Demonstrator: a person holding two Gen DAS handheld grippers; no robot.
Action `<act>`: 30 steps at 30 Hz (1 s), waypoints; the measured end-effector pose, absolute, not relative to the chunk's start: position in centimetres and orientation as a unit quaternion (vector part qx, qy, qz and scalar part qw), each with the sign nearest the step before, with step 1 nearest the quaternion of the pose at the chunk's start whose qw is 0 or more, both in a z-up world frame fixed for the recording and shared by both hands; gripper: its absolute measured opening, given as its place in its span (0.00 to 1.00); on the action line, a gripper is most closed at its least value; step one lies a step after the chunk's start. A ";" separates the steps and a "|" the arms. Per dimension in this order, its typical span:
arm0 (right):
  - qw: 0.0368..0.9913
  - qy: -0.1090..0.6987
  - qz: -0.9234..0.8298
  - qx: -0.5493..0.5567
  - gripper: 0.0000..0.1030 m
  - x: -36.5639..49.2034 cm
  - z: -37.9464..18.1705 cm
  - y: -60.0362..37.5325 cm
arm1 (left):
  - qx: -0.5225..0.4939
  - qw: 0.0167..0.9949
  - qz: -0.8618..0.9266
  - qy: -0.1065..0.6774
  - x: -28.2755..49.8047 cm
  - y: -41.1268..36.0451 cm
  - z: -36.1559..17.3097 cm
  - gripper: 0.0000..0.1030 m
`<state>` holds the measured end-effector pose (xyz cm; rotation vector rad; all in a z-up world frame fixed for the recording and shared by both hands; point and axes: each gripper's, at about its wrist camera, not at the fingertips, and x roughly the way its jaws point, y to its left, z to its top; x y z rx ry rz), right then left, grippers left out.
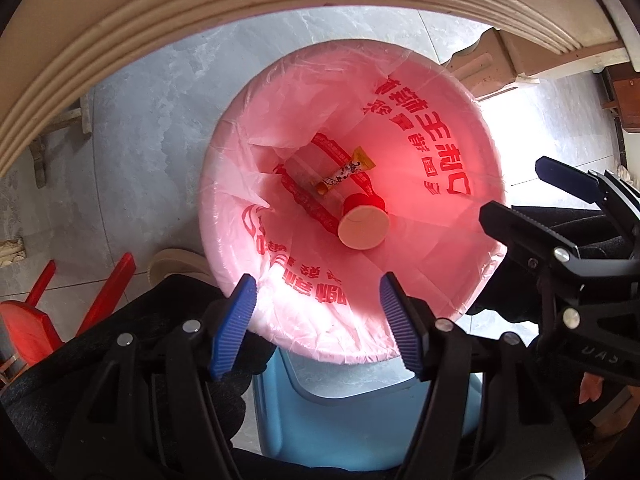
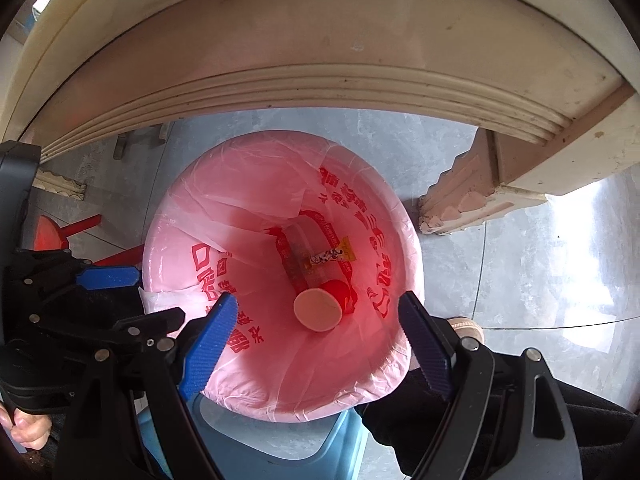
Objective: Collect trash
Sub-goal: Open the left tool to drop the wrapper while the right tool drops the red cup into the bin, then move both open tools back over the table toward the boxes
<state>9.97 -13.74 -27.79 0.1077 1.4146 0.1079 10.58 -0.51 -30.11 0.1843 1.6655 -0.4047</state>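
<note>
Both hand-held grippers hang right over the trash bin [image 1: 472, 280]. Left hand-held gripper [image 1: 316, 320] has its blue fingers [image 1: 236, 320] spread wide with nothing between them. Right hand-held gripper [image 2: 320, 336] is also spread wide and holds nothing.

Inside the bin is a pink bag [image 1: 432, 128] with red writing on it. Down at the bottom of the bin lie two bits of trash. One is a red paper cup [image 1: 362, 220] on its side, with its pale end facing up. One is a small snack wrapper [image 1: 346, 174], just beside the cup and a bit deeper in the bin. They look close but I cannot tell if they touch.

A cream table [image 2: 320, 40] stands just past the bin, and a blue stool [image 1: 360, 420] sits on the near side of the bin.

I think the dropping step is done, since both hands are empty above the bin. Next, they likely need to move away from the bin and look for more trash to pick up. No other trash shows near the bin.
</note>
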 end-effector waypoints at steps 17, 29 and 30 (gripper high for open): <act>0.832 0.545 0.071 0.078 0.87 5.5 -13.0 -15.5 | 0.105 0.745 -0.171 0.636 7.1 4.4 -13.2 0.76; 0.862 0.488 0.116 0.067 0.88 6.9 0.5 -17.5 | 0.129 0.806 -0.174 0.551 10.0 5.2 1.5 0.80; 0.862 0.487 0.123 0.068 0.88 7.2 1.6 -17.6 | 0.130 0.806 -0.177 0.550 10.3 5.1 2.3 0.80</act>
